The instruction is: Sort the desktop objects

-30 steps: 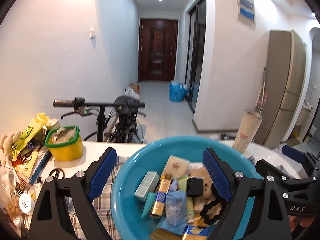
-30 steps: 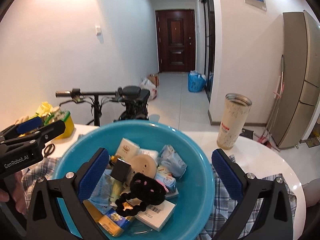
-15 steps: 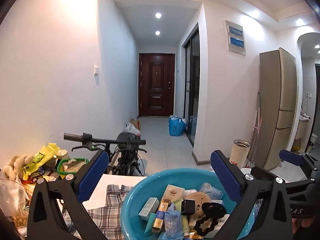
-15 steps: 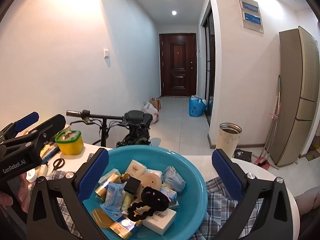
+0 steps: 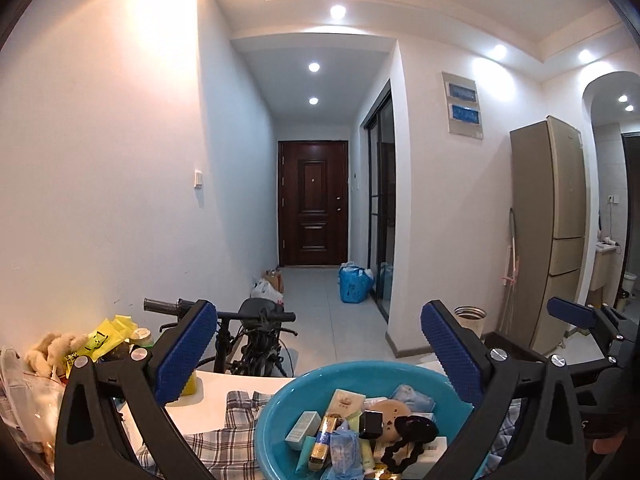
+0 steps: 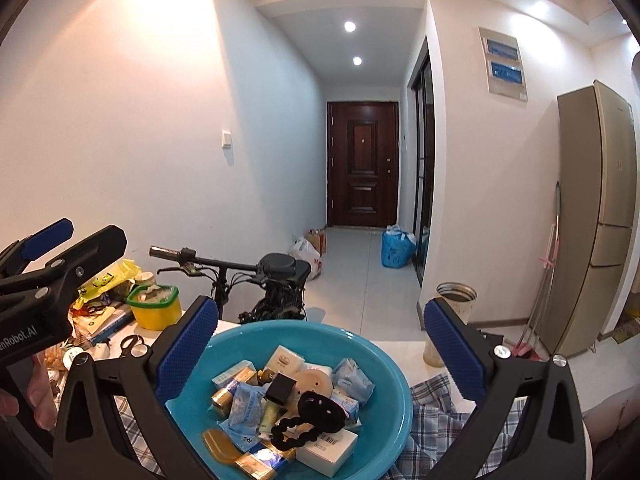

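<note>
desktop objects [image 6: 288,396] piled in a blue basin [image 6: 384,364] on a checked cloth [image 5: 224,440]
left gripper [image 5: 320,348] and right gripper [image 6: 320,340] both hover above the basin, fingers spread wide and empty; a yellow tub [image 6: 154,306] and scissors [image 6: 132,345] lie left of the basin.

both hand-held grippers were held nearly level, jaws spread wide and empty: left hand-held gripper [image 5: 318,344], right hand-held gripper [image 6: 320,340] (side by side).
</note>
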